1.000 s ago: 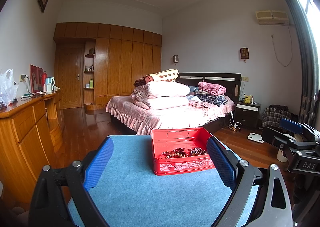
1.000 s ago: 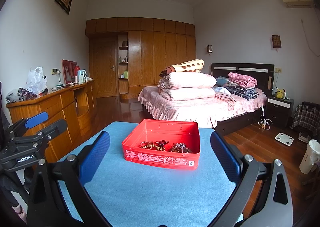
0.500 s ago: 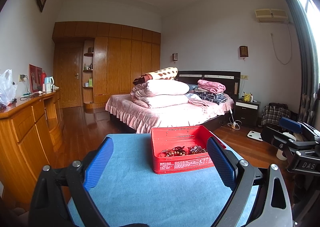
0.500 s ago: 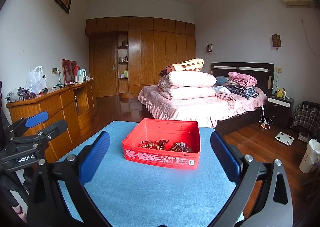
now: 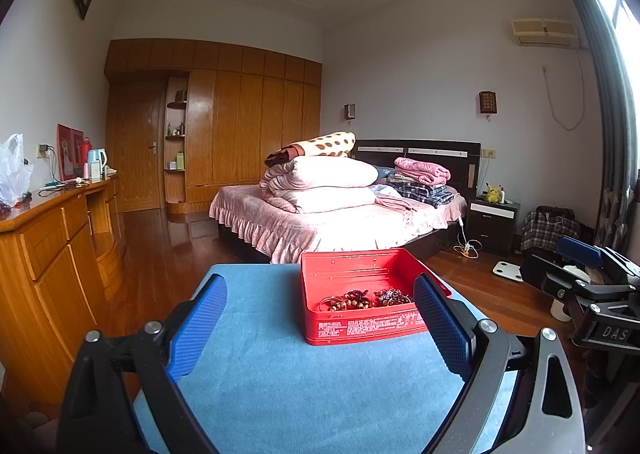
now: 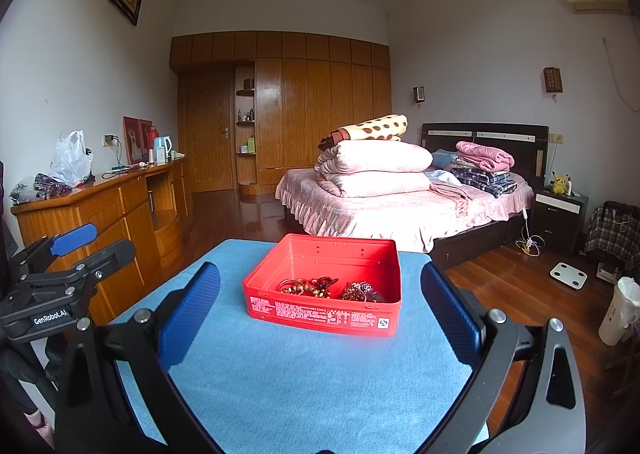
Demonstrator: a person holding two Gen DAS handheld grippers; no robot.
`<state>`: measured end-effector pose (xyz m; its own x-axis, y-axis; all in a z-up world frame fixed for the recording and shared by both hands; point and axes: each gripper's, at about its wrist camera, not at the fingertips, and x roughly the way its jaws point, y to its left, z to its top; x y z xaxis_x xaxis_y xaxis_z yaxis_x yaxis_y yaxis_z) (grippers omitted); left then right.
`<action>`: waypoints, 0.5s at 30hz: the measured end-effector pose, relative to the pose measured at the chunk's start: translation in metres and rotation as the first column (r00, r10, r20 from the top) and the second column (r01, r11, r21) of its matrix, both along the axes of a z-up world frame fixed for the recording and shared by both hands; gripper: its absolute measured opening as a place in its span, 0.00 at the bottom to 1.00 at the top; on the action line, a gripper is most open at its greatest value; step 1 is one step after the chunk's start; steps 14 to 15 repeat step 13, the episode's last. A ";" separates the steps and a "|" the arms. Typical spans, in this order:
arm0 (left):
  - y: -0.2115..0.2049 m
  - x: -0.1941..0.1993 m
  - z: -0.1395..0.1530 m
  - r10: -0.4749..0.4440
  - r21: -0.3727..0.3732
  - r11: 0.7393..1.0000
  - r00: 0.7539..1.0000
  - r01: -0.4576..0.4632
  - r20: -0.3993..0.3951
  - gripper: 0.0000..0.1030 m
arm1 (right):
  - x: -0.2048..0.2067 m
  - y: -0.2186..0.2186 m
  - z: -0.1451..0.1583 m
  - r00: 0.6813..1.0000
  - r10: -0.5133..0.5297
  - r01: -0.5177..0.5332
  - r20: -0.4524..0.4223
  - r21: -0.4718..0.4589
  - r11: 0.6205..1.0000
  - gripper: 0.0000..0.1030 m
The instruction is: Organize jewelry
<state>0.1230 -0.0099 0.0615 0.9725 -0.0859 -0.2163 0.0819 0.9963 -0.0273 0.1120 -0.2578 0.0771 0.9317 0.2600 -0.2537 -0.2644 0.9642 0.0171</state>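
Across the lower half of my left wrist view, the left gripper (image 5: pixel 320 318) stands with its blue-padded fingers (image 5: pixel 198 328) spread wide, holding nothing and touching nothing; only the blue cloth (image 5: pixel 280 374) of the table shows between them. Just right of centre in that frame sits the red tin (image 5: pixel 360 328), open-topped, and I can make out the jewelry (image 5: pixel 362 298) heaped along its near wall: beaded pieces, dark red and brownish, too tangled for me to separate. One pad overlaps the tin's right corner in the picture, though I cannot tell whether it touches.

At the right edge of the same frame I see my right gripper (image 5: pixel 580 274) from the side, well apart from the tin.

From the right wrist camera, its fingers (image 6: pixel 450 310) are likewise parted wide and empty, framing the tin at mid-frame with clear cloth on both sides. At the left edge there, the other tool hangs off the table's side. Beyond the table, a bed (image 6: pixel 400 209) fills the background, piled with folded quilts.
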 end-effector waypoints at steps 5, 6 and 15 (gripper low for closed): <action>0.000 0.000 0.000 0.004 0.002 1.000 1.000 -0.004 0.000 0.90 | -0.001 -0.002 -0.003 1.000 -0.005 0.005 -0.003 0.002 1.000 0.95; 0.000 0.000 0.000 0.004 0.002 1.000 1.000 -0.004 0.000 0.90 | 0.000 -0.002 -0.003 1.000 -0.004 0.004 -0.002 0.001 1.000 0.95; -0.003 0.000 0.001 0.002 0.006 1.000 1.000 -0.002 -0.005 0.90 | 0.000 -0.002 -0.004 1.000 -0.004 0.004 -0.003 0.001 1.000 0.95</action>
